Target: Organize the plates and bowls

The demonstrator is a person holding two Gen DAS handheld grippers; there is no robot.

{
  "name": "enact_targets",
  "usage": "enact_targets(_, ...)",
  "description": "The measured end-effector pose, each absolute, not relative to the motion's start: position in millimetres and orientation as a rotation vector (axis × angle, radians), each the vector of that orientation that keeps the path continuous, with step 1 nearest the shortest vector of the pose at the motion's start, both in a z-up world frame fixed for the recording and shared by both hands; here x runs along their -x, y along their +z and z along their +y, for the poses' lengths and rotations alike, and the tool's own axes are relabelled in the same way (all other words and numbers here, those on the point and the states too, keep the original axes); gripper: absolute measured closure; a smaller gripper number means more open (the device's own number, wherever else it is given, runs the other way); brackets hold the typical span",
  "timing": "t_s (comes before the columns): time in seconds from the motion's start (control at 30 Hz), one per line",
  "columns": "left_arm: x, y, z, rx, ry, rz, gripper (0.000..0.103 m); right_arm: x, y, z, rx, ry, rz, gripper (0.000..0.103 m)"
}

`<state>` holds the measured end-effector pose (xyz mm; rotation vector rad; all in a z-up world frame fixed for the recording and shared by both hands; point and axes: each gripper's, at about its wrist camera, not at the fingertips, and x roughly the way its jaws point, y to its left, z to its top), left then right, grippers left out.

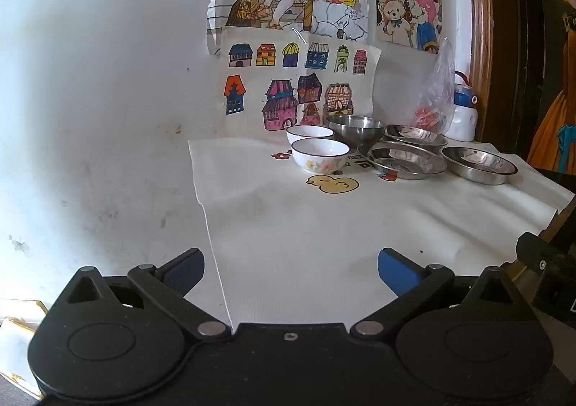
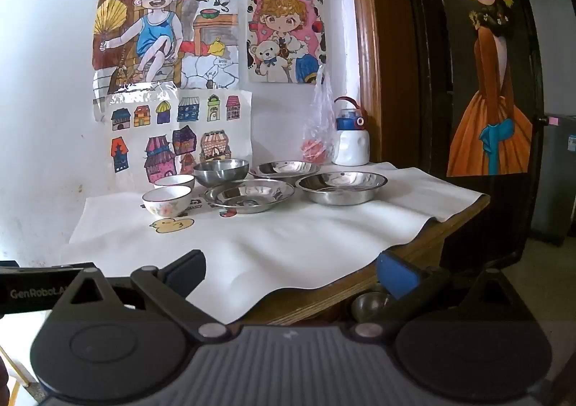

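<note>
**Both grippers wide open, dishes waiting at the back of the tabletop**

My left gripper (image 1: 291, 271) has its blue-padded fingers (image 1: 397, 274) spread wide and holds nothing; it sits low in the frame over the white cloth (image 1: 306, 226). My right gripper (image 2: 291, 271) is just as wide open and empty, over the cloth's near edge, where the wooden tabletop (image 2: 396, 254) shows.

The dishes cluster mid-frame by the wall. In the right view, two white floral bowls (image 2: 166, 201) stand at centre left, the rear one partly hidden by the front one. A steel bowl (image 2: 221, 171) sits behind them, and three steel plates (image 2: 249, 194) spread to its right. A clear plastic bag (image 2: 318, 132) and a white bottle (image 2: 351, 143) stand behind the plates.

A rounded metal object below the table edge, lower right, is too hidden to identify. Print on the cloth under the dishes is covered and unreadable.

A wall drawing (image 2: 284, 24) reads "MORNING". The black bar at lower left of the right view reads "GenRobot.A", cut off.
</note>
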<state>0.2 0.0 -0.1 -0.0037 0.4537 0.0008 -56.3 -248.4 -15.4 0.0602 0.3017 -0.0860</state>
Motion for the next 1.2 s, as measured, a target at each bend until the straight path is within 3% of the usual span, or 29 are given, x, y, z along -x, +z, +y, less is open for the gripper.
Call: enact_targets(1.2, 4.3, 7.4, -0.5, 0.014, -0.008, 0.438, 0.001, 61.2, -7.1, -250.0, -0.05, -0.09, 0.289, 0.0)
